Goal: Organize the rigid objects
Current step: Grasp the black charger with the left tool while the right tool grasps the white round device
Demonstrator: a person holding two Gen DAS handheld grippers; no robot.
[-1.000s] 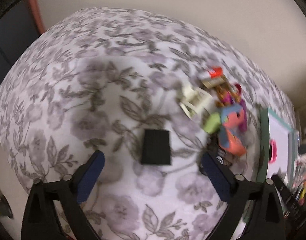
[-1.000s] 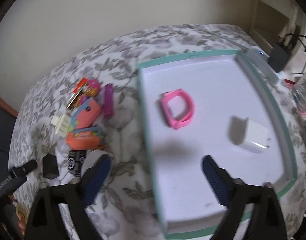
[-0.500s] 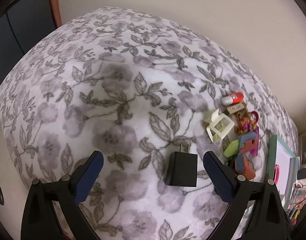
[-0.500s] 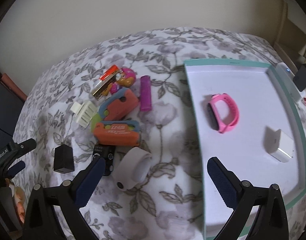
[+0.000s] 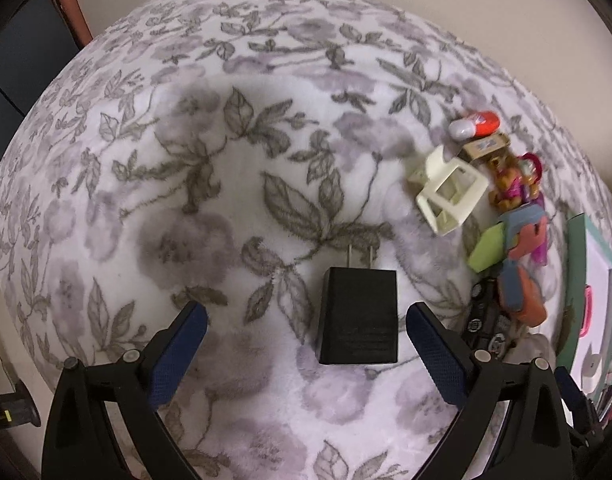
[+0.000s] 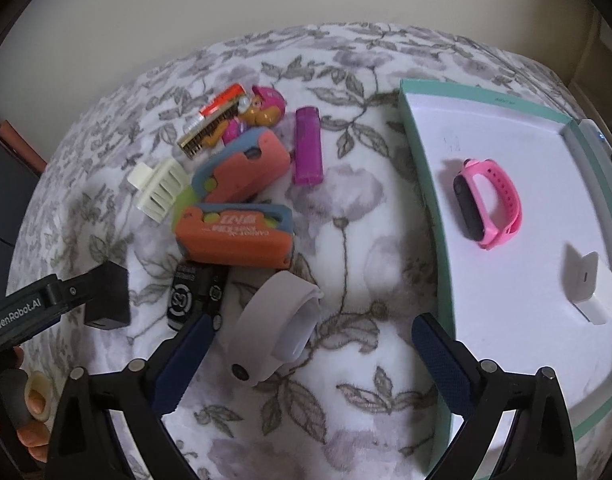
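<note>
One matte black boxy charger [image 5: 358, 318] lies on fuzzy floral fabric [image 5: 226, 184] between the left gripper's [image 5: 306, 332] released fingers; the right gripper's [image 6: 310, 344] fingers are closing around one smooth grey band [image 6: 274, 328], not yet touching it.

A matte black rectangular plug adapter [image 5: 359, 318] is seen lying flat on a white cloth printed with grey flowers and leaves [image 5: 226, 152], its two metal prongs directed away from the camera. It is framed by the blue-padded fingers [image 5: 178, 356] of the left gripper [image 5: 306, 354], which are spread wide and kept clear of its sides. A cream plastic frame-shaped piece [image 5: 450, 192] is found further right, beside a cluster of colourful toys [image 5: 514, 232].
</note>
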